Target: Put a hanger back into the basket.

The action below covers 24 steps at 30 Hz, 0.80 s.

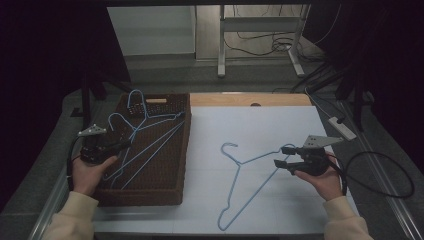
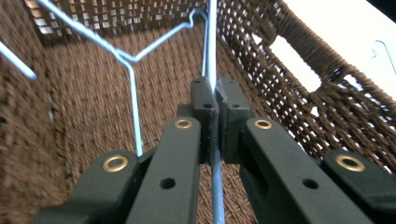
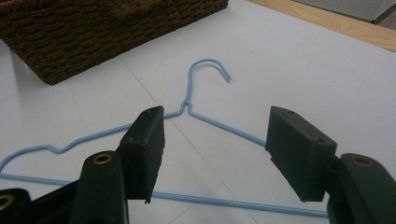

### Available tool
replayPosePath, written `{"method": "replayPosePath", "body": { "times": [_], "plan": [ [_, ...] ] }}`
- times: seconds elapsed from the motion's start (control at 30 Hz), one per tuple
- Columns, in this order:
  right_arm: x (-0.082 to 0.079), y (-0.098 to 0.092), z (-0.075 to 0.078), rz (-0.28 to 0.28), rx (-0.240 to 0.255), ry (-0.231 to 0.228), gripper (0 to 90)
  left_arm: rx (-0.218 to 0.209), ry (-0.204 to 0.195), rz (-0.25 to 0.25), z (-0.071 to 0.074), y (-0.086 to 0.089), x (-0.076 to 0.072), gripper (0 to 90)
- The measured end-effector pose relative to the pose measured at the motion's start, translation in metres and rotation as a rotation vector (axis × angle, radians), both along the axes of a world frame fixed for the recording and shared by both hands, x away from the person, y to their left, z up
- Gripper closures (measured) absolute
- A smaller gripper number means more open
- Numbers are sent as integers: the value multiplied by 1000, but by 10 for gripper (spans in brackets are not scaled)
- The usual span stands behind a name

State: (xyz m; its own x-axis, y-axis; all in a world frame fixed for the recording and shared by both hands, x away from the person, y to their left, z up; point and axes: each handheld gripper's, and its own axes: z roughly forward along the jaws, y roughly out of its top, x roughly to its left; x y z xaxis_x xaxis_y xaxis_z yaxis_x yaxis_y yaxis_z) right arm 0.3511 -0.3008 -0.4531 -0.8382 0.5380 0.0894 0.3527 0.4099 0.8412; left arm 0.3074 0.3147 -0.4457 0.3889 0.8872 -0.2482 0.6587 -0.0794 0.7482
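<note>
Black jaws of the left gripper [image 2: 214, 100] sit closest in its own view, pinched tight on a thin blue wire hanger [image 2: 211, 42]. That hanger's rod runs straight up between the pads and out the bottom edge of the picture, so its full shape is cut off there.

Held hanger is inside the brown wicker basket [image 1: 179, 150]; in the high view the left gripper [image 1: 125, 145] reaches over the basket's near-left part. Two hangers are in the basket, hooks pointing toward its far wall, near the handle slot. Their wires cross, so which rod belongs to which hanger is hard to tell. A second hanger [image 2: 133, 84] shows left of the held one in the left gripper view, its lower end hidden behind the jaw arm. Basket weave there is blurred.

Right of the basket, a third blue hanger [image 1: 240, 182] lies flat on the white table [image 1: 280, 125], hook toward the far edge. The right gripper [image 1: 285, 156] hovers at that hanger's right shoulder, jaws wide apart, nothing between the pads. In the right gripper view the open jaws frame the hanger's neck and hook [image 3: 210, 65]; the bottom bar passes behind both pads and its right end is cut off.
</note>
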Motion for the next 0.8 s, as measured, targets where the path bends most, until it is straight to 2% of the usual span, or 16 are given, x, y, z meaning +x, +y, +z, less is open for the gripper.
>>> {"method": "replayPosePath", "body": {
  "times": [0.07, 0.13, 0.23, 0.37, 0.43, 0.47, 0.5, 0.53, 0.57, 0.63, 0.73, 0.8],
  "plan": [
    [0, 0, 0, 0, 0, 1, 381, 8, 6, 11, 0, 0, 1, 870],
    [0, 0, -1, 0, 2, 1, 380, 29, 41, 24, -1, 0, 3, 869],
    [1, 0, -1, 0, 0, 0, 380, 95, 93, 42, -5, -2, 6, 866],
    [0, 1, -1, 4, 1, 1, 380, 154, 157, 43, -9, -5, 9, 859],
    [0, 2, -1, 4, -2, 3, 379, 191, 165, 43, -11, -6, 10, 840],
    [0, 2, -1, 4, -1, 3, 379, 220, 138, 38, -11, -8, 10, 749],
    [0, 2, -1, 4, -1, 3, 379, 220, 138, 38, -11, -8, 10, 664],
    [0, 2, -1, 5, -1, 3, 379, 243, 123, 34, -10, -10, 9, 664],
    [0, 2, -1, 4, -2, 3, 378, 263, 103, 28, -8, -12, 7, 618],
    [0, 1, -1, 4, -1, 3, 377, 271, 64, 19, -3, -16, 5, 523],
    [0, 1, -2, 1, -1, 2, 374, 223, -15, -19, 7, -21, -3, 398],
    [-1, 1, -2, 0, -2, 5, 372, 202, -52, -38, 13, -24, -8, 373]
  ]
}}
